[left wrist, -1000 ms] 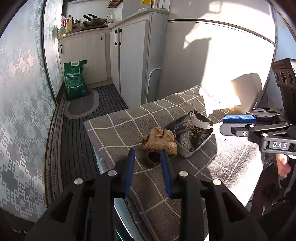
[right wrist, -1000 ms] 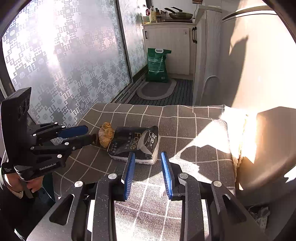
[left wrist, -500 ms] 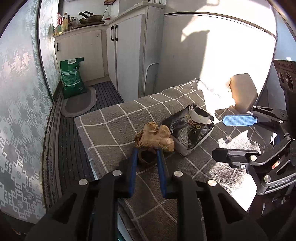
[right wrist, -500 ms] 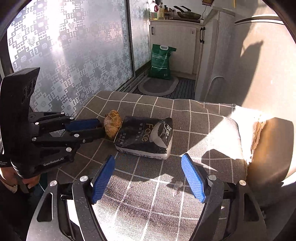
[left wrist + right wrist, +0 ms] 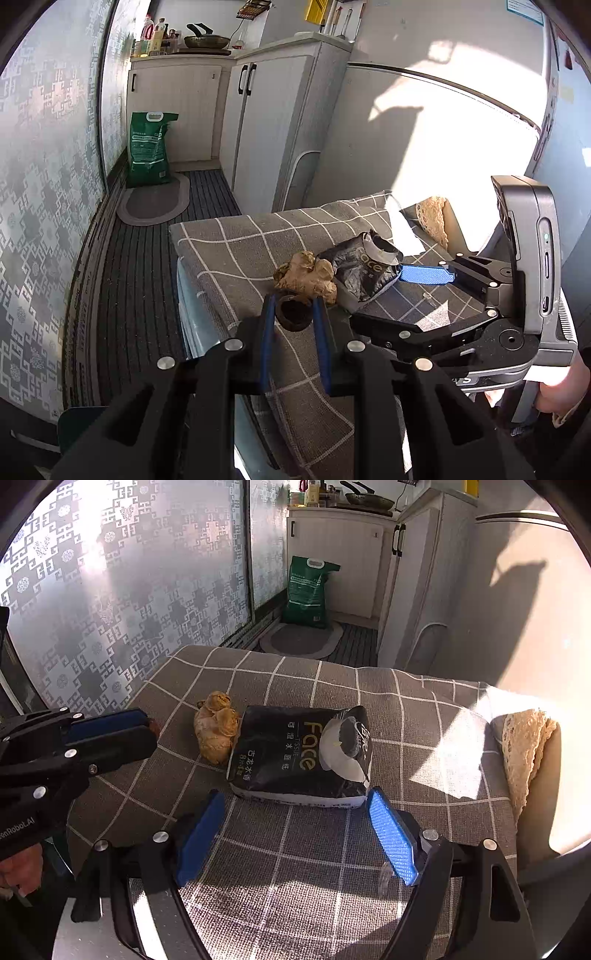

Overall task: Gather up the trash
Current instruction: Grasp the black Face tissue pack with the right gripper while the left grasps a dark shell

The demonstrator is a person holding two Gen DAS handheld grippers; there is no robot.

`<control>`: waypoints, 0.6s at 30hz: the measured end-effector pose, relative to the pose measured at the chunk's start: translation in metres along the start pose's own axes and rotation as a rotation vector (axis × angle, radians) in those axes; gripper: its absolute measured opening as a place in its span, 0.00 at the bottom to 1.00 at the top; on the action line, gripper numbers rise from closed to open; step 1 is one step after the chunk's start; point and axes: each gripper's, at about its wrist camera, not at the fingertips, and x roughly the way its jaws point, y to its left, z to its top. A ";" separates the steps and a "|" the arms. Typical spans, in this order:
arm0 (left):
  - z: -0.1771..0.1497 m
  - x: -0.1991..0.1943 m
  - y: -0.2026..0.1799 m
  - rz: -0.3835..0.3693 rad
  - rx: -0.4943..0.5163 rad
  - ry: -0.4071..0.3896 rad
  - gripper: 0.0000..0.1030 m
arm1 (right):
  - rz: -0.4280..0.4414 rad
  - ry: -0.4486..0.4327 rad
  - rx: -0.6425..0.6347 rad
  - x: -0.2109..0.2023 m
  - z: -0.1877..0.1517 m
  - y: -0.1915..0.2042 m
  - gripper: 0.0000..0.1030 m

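My left gripper [image 5: 294,302] is shut on a small dark round cap [image 5: 293,313] and holds it just above the checked grey cloth [image 5: 236,251]. A crumpled brown paper wad [image 5: 306,277] lies right behind the cap. It also shows in the right wrist view [image 5: 216,731]. A black "Face" tissue pack [image 5: 299,757] lies beside the wad, also seen in the left wrist view [image 5: 360,269]. My right gripper [image 5: 295,812] is wide open, its blue pads [image 5: 391,838] at either side of the pack's near edge. The left gripper [image 5: 110,727] shows at the left there.
A green bag [image 5: 149,149] stands on an oval mat [image 5: 153,201] by white cabinets [image 5: 258,122]. A patterned glass door [image 5: 110,590] runs along the left. A cream lace cloth [image 5: 524,746] hangs at the cloth's right edge. A white appliance [image 5: 424,147] stands behind.
My left gripper closed on the dark cap and lifted it slightly back from the wad. My right gripper opened wide and moved up to the tissue pack.
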 end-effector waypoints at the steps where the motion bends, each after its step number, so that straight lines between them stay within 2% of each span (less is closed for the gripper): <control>1: -0.002 -0.002 0.000 -0.002 -0.004 -0.005 0.22 | -0.011 -0.003 -0.002 0.000 0.001 0.002 0.79; 8: -0.004 -0.017 0.000 -0.021 -0.018 -0.045 0.22 | -0.069 -0.007 0.009 0.010 0.012 0.003 0.79; 10: -0.006 -0.021 -0.001 -0.022 -0.017 -0.054 0.22 | -0.054 0.001 0.022 0.013 0.014 0.001 0.77; 11: -0.007 -0.023 -0.002 -0.022 -0.016 -0.058 0.22 | -0.026 0.007 0.036 0.014 0.015 -0.001 0.70; 18: -0.014 -0.040 -0.003 -0.009 -0.011 -0.083 0.22 | -0.029 -0.016 0.026 -0.015 0.020 -0.002 0.68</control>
